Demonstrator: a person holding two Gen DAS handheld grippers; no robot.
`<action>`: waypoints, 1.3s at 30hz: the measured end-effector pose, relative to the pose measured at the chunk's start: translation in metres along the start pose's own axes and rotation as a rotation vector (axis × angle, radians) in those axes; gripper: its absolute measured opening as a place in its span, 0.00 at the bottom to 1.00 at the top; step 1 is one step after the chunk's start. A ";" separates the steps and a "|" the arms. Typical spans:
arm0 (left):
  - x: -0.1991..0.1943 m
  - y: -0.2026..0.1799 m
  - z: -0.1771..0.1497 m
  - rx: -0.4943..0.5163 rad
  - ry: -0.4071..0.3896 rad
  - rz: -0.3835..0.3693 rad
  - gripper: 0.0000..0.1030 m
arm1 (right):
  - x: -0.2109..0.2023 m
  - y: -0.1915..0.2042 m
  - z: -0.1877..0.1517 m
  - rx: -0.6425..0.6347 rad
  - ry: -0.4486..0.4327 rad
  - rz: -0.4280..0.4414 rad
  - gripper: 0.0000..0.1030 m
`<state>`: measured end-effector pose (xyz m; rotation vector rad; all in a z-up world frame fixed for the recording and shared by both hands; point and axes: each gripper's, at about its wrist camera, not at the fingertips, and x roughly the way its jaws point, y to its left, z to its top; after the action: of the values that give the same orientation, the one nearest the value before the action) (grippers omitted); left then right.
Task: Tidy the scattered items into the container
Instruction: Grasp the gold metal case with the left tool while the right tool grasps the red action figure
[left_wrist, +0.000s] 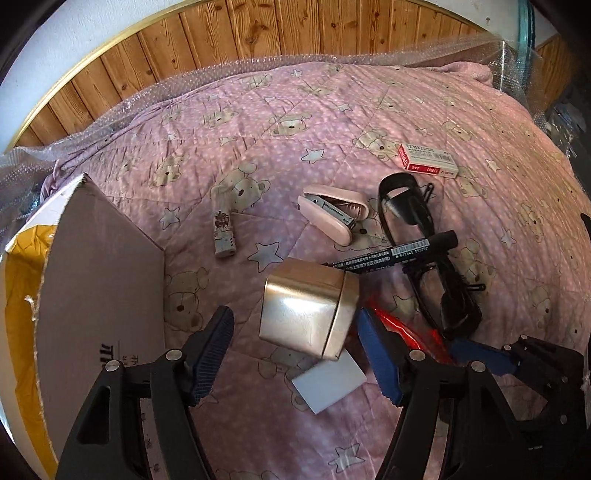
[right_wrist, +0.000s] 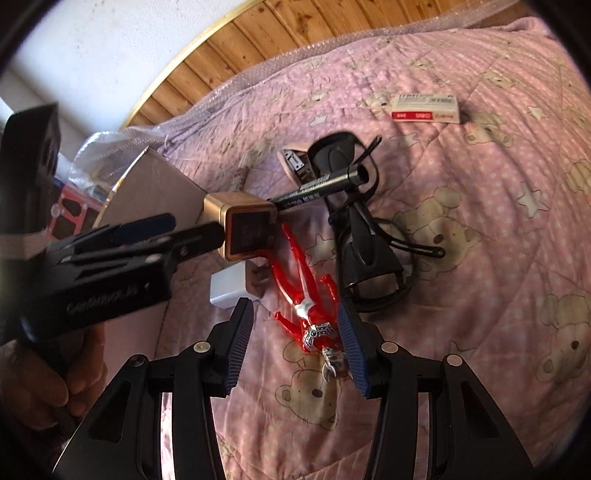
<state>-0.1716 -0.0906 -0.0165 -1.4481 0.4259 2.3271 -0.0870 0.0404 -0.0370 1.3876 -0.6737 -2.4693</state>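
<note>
Through my left wrist camera I see a pink quilted bedspread (left_wrist: 332, 122) printed with bears and stars, against wood-panelled wall (left_wrist: 258, 33). My left claw (left_wrist: 295, 354) stands apart around a shiny gold tin (left_wrist: 306, 306), touching neither side. A cardboard box (left_wrist: 99, 280) stands at left. A pink stapler (left_wrist: 332, 214), black marker (left_wrist: 395, 254), sunglasses (left_wrist: 417, 229) and staple box (left_wrist: 428, 162) lie beyond.

On the right wrist camera, my right claw (right_wrist: 295, 343) is spread wide over a glossy red toy figure (right_wrist: 303, 291) lying on the bedspread (right_wrist: 480, 184); one pad looks close to its head.
</note>
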 end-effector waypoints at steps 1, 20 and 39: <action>0.007 0.001 0.001 -0.006 0.010 -0.006 0.68 | 0.003 0.002 0.001 -0.014 0.001 -0.005 0.49; 0.001 0.002 0.004 -0.033 -0.051 -0.058 0.50 | 0.011 -0.004 0.008 -0.034 0.029 0.052 0.02; -0.039 0.017 -0.015 -0.086 -0.104 -0.083 0.50 | 0.032 0.027 -0.005 -0.281 0.005 -0.143 0.46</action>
<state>-0.1517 -0.1182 0.0128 -1.3487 0.2356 2.3665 -0.1003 0.0027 -0.0492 1.3738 -0.2198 -2.5457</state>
